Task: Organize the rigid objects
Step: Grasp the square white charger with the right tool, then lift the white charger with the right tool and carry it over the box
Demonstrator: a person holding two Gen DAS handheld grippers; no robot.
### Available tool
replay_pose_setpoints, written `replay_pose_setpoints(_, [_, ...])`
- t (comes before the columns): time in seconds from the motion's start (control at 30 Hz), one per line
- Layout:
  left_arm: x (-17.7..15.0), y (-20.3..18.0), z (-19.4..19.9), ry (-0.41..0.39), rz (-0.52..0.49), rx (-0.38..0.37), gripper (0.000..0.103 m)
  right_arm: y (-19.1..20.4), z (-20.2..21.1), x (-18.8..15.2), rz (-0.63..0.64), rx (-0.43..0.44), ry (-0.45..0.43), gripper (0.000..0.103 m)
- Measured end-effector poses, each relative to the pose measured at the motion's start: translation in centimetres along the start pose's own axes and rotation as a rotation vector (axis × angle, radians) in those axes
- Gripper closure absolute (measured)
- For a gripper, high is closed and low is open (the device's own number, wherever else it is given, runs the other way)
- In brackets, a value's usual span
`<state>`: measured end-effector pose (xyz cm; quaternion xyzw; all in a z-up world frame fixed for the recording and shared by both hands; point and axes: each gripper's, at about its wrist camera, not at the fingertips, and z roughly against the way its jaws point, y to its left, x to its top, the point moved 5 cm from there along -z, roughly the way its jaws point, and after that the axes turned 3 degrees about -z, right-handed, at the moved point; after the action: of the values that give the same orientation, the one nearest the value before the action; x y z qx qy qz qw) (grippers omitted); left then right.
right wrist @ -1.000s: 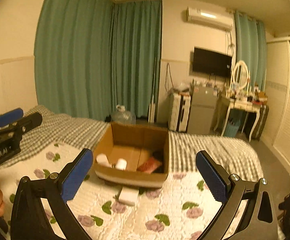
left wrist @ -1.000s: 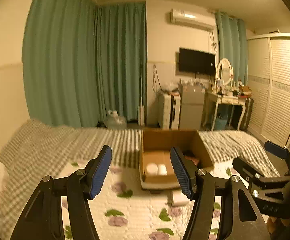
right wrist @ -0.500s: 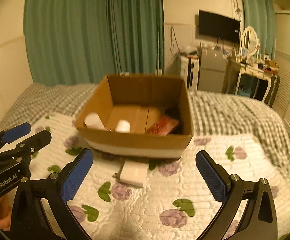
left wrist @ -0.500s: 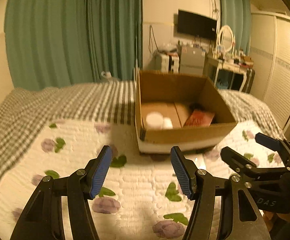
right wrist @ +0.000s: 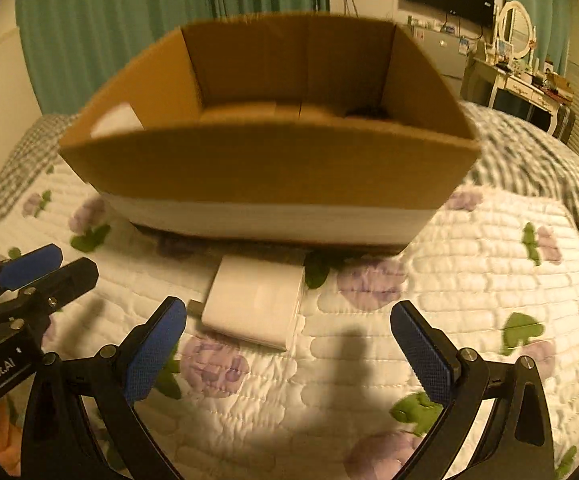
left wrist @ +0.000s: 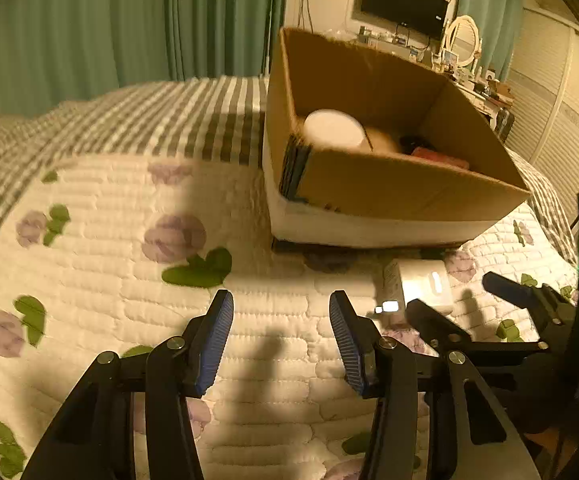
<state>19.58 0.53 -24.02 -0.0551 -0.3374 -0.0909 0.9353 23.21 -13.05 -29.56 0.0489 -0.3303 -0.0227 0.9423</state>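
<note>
Left gripper (left wrist: 280, 334): fingers spread apart, holding nothing, hovering over the quilt (left wrist: 101, 248).
Right gripper (right wrist: 289, 346): fingers spread wide, empty, facing the white box (right wrist: 254, 306).
White box: lying on the quilt just before the cardboard box (right wrist: 273, 168).

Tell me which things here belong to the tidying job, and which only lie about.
Job:
- cardboard box
- flat white box on the quilt
- white round item in the box
- red packet in the box

Lying about:
- television
- oval mirror
- green curtains
</note>
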Motion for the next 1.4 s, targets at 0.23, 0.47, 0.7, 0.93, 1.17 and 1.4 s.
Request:
replay_pose_setpoints(0.23, [-0.6,0.9,-1.6,0.056,0.040,-0.031,0.065,1.0,-2.8,-0.7,0.056,-0.011,0.058,0.015])
replay_pose_setpoints(0.47, [-0.5,0.2,-0.5,0.033,0.000,-0.015,0.073,1.4,-2.5,-1.0,0.077,0.028,0.041,0.044])
replay_pose_setpoints(0.7, [-0.8,-0.4,2.7,-0.007,-0.042,0.013,0.075,1.0,0.8,-1.1,0.052,0.047,-0.014,0.045])
replay_pose_setpoints(0.93, [-0.8,-1.7,7.6,-0.079,-0.056,0.010,0.075,0.7,5.3,-2.1,0.049,0.066,-0.056,0.045])
replay_pose_setpoints(1.17, [-1.3,-3.9,12.7,-0.137,-0.056,-0.003,0.082,-0.2,12.4,-1.9,0.012,0.079,-0.147,0.045])
replay_pose_setpoints(1.4, [0.1,-6.1,18.9,-0.256,-0.065,-0.014,0.082,-0.7,20.0,-1.7,0.003,0.084,-0.260,0.045])
